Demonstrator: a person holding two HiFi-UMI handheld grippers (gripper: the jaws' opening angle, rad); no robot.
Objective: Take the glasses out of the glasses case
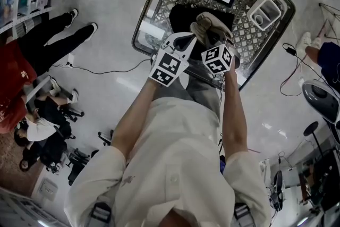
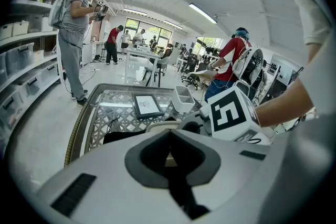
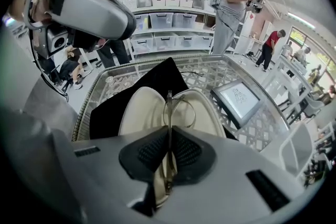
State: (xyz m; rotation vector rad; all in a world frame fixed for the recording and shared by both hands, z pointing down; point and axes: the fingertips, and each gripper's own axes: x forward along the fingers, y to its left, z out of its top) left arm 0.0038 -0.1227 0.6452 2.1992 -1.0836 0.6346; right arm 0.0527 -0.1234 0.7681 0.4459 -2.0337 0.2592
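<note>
I am pressing my right gripper (image 3: pixel 169 153) shut on the thin wire-framed glasses (image 3: pixel 169 113). In the right gripper view its dark ribbed pads (image 3: pixel 151 152) are closing on the frame from both sides at lower centre, with no gap beyond the wire itself. The glasses are standing edge-on between the pads. One round lens rim is sticking out past my fingertips and hanging over the open cream oval glasses case (image 3: pixel 137 110); I cannot tell whether the rim is touching the lining. The case is lying with both halves spread at the middle of the frame, on a black cloth (image 3: pixel 113 107) that is covering part of the lattice-patterned glass table (image 3: pixel 207 73).

My left gripper (image 2: pixel 169 159) is showing its smooth dark pads (image 2: pixel 147 157) drawn together at the lower centre of the left gripper view. Only a small wedge is opening at their tips, and a sliver of cream is showing in it. I cannot tell whether they are pinching the case's edge or only sitting just beside it. In the head view both grippers are meeting over the case at upper centre, the left one at its left side.

A dark-framed tablet with a white screen (image 3: pixel 239 96) is lying to the right of the case, and a white compartmented plastic tray (image 1: pixel 264 12) is sitting at the table's upper right in the head view
</note>
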